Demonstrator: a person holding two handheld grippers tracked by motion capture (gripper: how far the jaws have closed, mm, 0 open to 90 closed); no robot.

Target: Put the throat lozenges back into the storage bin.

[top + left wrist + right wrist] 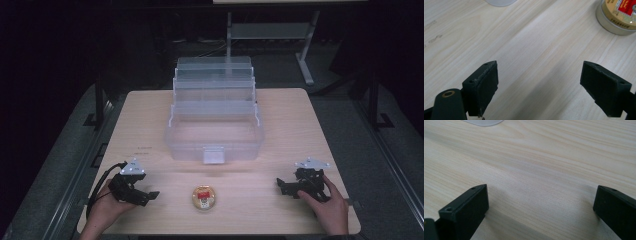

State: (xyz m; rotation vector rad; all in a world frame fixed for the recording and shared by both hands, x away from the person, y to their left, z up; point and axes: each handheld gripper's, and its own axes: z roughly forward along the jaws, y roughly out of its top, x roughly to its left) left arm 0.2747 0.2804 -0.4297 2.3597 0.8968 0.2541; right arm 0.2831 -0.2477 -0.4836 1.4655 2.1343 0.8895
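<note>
A clear plastic tiered box (215,117) stands open in the middle of the wooden table (300,120), with a latch on its front wall. A small round tin (203,197) with a red and gold label lies in front of it near the table's front edge; the same tin (620,15) shows at the top right of the left gripper view. My left gripper (145,194) rests at the front left, open, nothing between its jaws, apart from the tin. My right gripper (284,187) sits at the front right, open and empty above bare wood.
A corner of the clear box (499,2) shows at the top of the left gripper view, and the box's edge (482,122) at the top of the right gripper view. Dark floor surrounds the table; a metal stand (305,45) is behind it.
</note>
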